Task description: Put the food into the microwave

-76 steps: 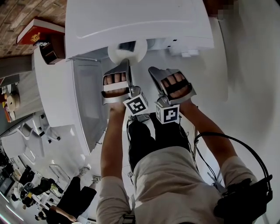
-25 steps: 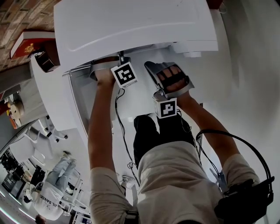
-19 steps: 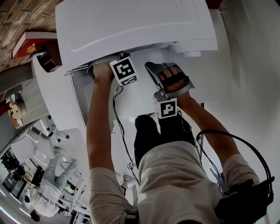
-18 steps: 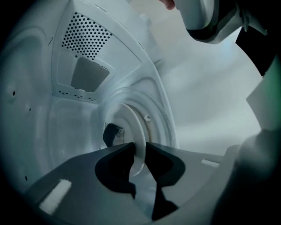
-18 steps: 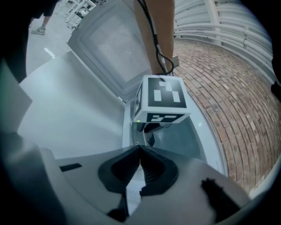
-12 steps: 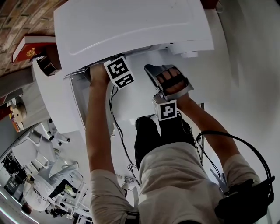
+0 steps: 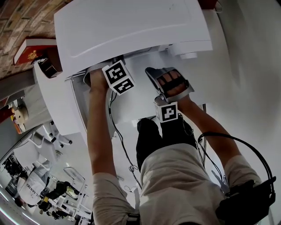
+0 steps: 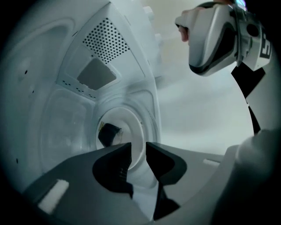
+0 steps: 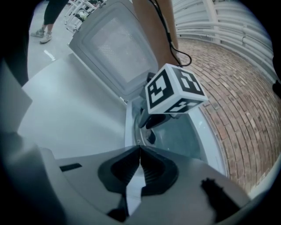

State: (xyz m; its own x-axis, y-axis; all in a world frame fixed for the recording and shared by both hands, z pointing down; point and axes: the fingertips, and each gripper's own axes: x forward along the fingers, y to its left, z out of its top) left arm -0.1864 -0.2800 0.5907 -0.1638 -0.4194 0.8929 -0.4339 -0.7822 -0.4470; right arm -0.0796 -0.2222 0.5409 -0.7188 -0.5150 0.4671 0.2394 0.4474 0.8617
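The white microwave (image 7: 131,26) stands with its door (image 7: 55,105) swung open to the left. My left gripper reaches into the cavity; in the head view only its marker cube (image 7: 117,78) shows. Inside, a white plate (image 8: 131,127) with dark food (image 8: 109,134) rests on the cavity floor. The left gripper (image 8: 138,147) hangs just over the plate's near rim, jaws opening, a gap between the pads and nothing pressed. My right gripper (image 7: 153,72) waits outside the opening, shut and empty (image 9: 140,151).
A perforated panel (image 8: 103,41) is on the cavity wall (image 8: 52,110). A red box (image 7: 33,46) lies by the brick wall (image 7: 17,13) left of the microwave. A cable (image 7: 118,140) trails from the left arm. People stand at lower left (image 7: 30,193).
Three seconds ago the left gripper held the white plate in front of the microwave. Now it is inside, and over the last second its cube tipped and slid slightly left. The right gripper stayed put.
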